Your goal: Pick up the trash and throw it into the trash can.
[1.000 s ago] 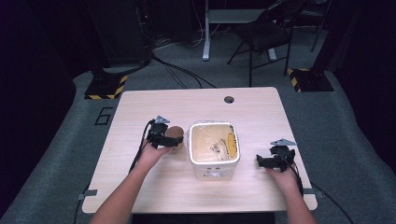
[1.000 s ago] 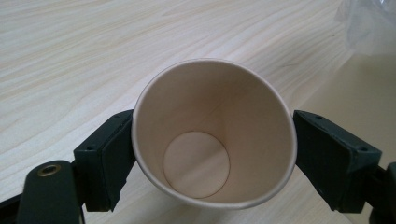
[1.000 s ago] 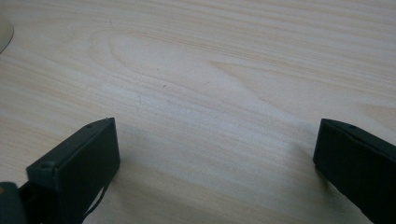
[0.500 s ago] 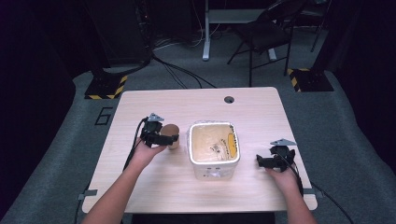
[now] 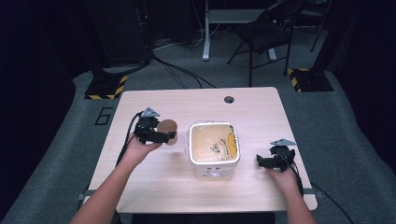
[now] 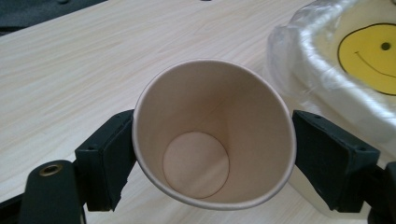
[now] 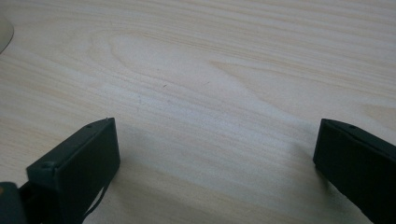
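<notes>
The left claw (image 5: 164,135) grips the paper cup (image 5: 167,132), one jaw pressed against each side of its wall. In the left gripper view the cup (image 6: 212,135) lies tipped, its empty mouth turned toward the camera. Compared with a second ago, the cup is off the table and rides closer to the bin (image 5: 214,148); earlier it sat at the claw's far left, further from the liner. Now the bin stands just beside the claw's right jaw, its plastic-lined rim (image 6: 299,60) near but not touching the cup.

That shift suggests the cup is being carried to the bin, with the drop over the opening not yet made.

The right claw (image 5: 270,162) has not moved; it rests on the table (image 5: 187,100) on the bin's other side, jaws spread wide with nothing but bare wood (image 7: 210,93) between them.
</notes>
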Available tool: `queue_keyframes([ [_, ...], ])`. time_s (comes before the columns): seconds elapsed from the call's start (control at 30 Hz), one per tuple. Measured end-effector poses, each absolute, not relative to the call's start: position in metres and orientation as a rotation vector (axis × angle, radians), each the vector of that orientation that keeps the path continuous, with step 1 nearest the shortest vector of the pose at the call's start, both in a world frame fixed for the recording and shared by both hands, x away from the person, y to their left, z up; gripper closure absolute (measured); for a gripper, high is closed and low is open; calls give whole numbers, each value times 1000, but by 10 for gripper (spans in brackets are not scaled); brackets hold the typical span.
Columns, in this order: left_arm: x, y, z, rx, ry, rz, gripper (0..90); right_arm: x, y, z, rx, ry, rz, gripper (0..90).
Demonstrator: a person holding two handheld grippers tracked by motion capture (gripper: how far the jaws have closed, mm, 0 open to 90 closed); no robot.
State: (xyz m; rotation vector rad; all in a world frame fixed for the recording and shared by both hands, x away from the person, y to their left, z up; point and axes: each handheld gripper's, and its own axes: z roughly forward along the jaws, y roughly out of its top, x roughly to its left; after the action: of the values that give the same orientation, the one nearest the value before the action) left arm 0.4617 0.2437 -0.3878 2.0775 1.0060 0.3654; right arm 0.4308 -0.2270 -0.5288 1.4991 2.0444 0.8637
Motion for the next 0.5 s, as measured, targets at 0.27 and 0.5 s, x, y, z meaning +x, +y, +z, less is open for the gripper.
queue_keyframes([
  [0.27, 457, 238, -371, 2088, 966, 355, 180, 431, -227, -529, 1499, 2044, 864, 0],
  [0.5, 452, 231, -352, 2086, 923, 353, 181, 431, -227, -529, 1499, 2044, 864, 0],
])
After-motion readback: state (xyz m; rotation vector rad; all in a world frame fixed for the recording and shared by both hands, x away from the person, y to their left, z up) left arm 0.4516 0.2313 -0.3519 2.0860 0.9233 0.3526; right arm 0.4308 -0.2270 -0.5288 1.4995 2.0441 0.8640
